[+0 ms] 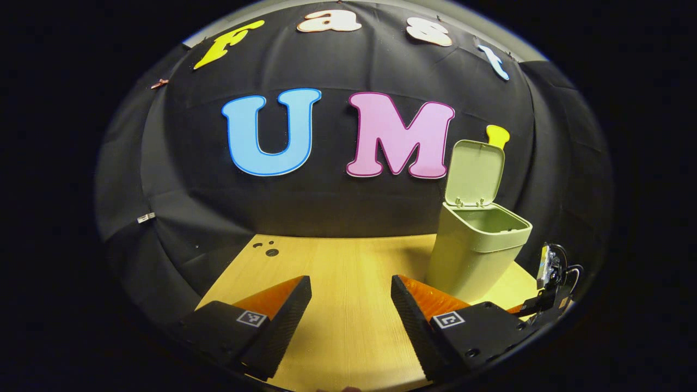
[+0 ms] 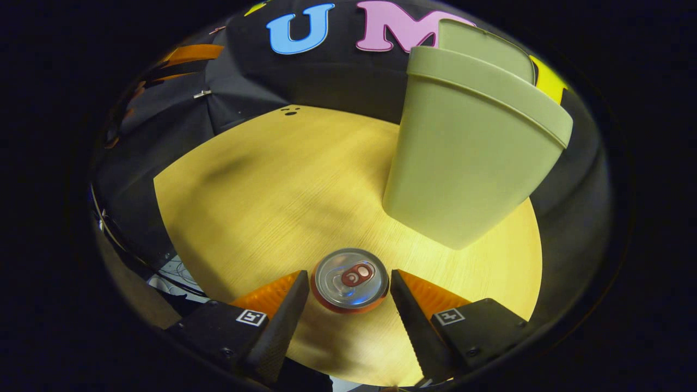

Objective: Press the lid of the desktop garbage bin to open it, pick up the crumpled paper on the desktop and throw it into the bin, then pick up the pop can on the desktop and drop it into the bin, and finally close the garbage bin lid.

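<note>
the right gripper (image 2: 349, 288) stands wide open astride the upright pop can (image 2: 350, 279) on the worktop (image 2: 272, 185), the open-lidded garbage bin (image 2: 463, 158) near its far edge, while the left gripper (image 1: 351, 291) gapes empty.

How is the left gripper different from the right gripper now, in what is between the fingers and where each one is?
The right gripper has the pop can standing upright between its open fingers; the left gripper has only bare table between its fingers. The right gripper looks down at the can near the bin; the left gripper is level, with the bin, lid up, to its right. Both are open.
</note>
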Available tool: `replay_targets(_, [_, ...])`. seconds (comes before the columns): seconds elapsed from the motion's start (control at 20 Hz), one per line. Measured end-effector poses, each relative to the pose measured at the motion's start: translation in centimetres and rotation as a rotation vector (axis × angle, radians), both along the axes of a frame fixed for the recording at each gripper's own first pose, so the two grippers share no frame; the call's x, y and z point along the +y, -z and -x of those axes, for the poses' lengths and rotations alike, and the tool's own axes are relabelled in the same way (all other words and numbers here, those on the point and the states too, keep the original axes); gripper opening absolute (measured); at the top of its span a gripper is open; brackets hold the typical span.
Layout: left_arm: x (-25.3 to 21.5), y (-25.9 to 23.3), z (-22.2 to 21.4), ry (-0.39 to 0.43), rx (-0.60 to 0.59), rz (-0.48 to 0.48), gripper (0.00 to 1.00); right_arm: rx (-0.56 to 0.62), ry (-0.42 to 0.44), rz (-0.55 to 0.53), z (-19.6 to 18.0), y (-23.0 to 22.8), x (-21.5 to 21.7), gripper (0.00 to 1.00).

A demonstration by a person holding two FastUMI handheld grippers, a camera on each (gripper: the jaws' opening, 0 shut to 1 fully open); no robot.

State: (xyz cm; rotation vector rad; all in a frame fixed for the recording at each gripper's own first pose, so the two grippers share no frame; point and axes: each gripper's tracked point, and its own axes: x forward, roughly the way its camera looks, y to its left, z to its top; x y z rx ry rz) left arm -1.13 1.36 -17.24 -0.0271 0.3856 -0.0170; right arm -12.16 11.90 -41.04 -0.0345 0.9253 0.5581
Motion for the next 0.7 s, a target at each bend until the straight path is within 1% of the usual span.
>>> replay_targets(0.05, [0.2,0.0,0.0,-0.004,0.002,0.002,0.95,0.002,0.013,-0.012,-0.4,-0.1,0.2,0.84])
replay_targets(0.1, [0.3,0.2,0.0,-0.007,0.005,0.004,0.95,0.004,0.020,-0.015,-0.4,-0.3,0.0,0.83])
replay_targets(0.25, [0.7,0.5,-0.3,-0.015,0.009,0.014,0.95,-0.016,0.026,-0.013,-0.5,-1.7,-0.2,0.83])
replay_targets(0.35, [0.8,0.7,-0.5,-0.016,0.012,0.021,0.95,-0.026,0.045,-0.036,-1.2,-3.1,-0.4,0.83])
replay_targets(0.55, [0.6,0.8,-0.7,-0.007,0.009,0.024,0.95,-0.096,0.080,-0.071,-3.7,-7.2,-1.1,0.83])
replay_targets(0.7, [0.3,1.0,-0.9,0.004,0.010,0.027,0.95,-0.171,0.111,-0.110,-6.0,-11.4,-1.6,0.83])
